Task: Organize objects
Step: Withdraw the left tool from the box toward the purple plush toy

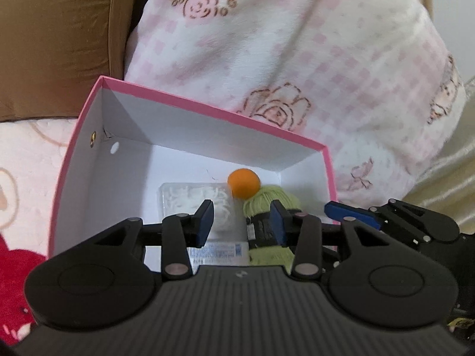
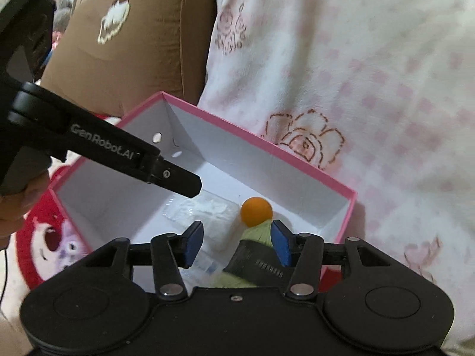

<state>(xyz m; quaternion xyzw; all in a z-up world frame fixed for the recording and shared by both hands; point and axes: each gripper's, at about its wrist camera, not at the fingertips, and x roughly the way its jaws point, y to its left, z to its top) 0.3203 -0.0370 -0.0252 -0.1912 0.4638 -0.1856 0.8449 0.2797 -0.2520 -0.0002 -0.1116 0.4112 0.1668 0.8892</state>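
A pink box (image 1: 190, 103) with white inside walls stands open on a bed, against a pink and white flowered blanket (image 1: 311, 44) and a brown cushion (image 1: 53, 35). Inside it lie three things: an orange ball (image 1: 244, 183) near the far wall, a skein of light green yarn (image 1: 267, 207) with a black paper band touching the ball, and a clear plastic packet (image 1: 193, 195) with something white in it, just beside the yarn.

The left gripper (image 1: 242, 222) hangs over the box. Its jaws are apart and nothing is pressed between them; the yarn and the packet lie below, partly covered by the blue pads. The right gripper (image 2: 236, 244) is also over the box, its jaws apart and empty, with the yarn under them.

The near part of the box floor is hidden behind both gripper bodies. The print on the packet label is too blurred to read. In the right wrist view a hand (image 2: 17, 201) is cut off at the left edge.
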